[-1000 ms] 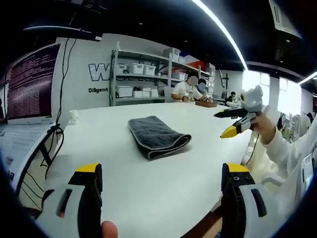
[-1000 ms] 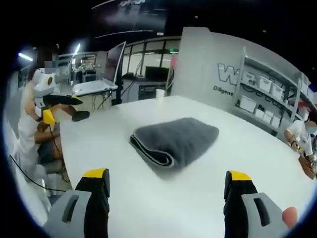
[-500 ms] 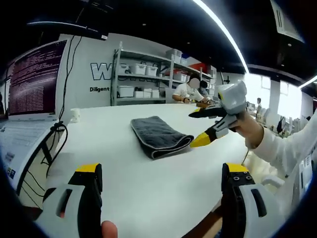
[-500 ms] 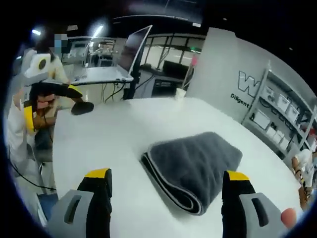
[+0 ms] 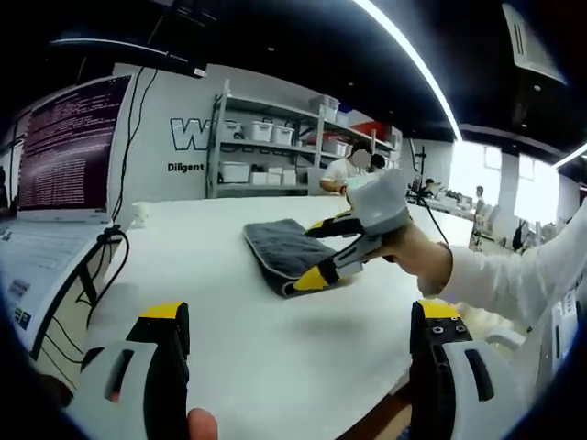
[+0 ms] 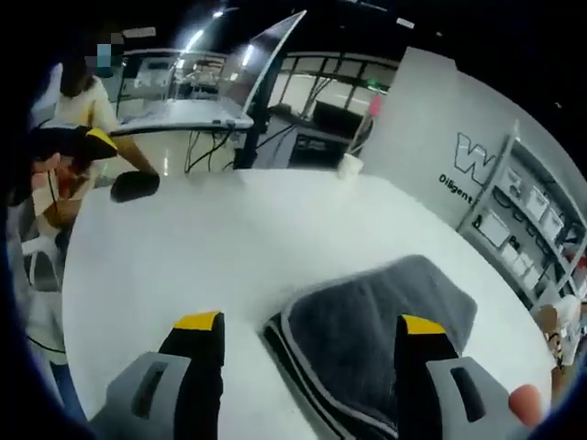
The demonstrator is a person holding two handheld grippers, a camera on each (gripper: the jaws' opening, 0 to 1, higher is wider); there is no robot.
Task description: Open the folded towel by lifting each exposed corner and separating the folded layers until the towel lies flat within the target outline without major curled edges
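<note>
Grey folded towel [image 5: 286,254] is lying on the white table [image 5: 211,302], light piping edge [image 6: 303,362] running along its folded side. In the left gripper view the right gripper [image 5: 321,249] is coming in from the right, held by a hand [image 5: 404,252] in a white sleeve [image 5: 514,280], its yellow-tipped jaws spread apart and straddling the towel's near end; whether the tips are actually touching the cloth is hard to tell from this angle. In the right gripper view the right gripper [image 6: 303,323] is hovering just over the towel [image 6: 376,321], jaws wide apart, one tip over bare table beside the folded edge, the other over the grey cloth. Nothing is being gripped. The left gripper [image 5: 298,316] is sitting well back from the towel over the near table, jaws standing wide apart, holding nothing. In the right gripper view it [image 6: 78,142] is showing at far left near the table edge, blurry. A monitor [image 5: 64,151] with text is standing at the left, cables [image 5: 105,252] trailing beside it. Shelving [image 5: 266,147] with white bins is lining the back wall.
</note>
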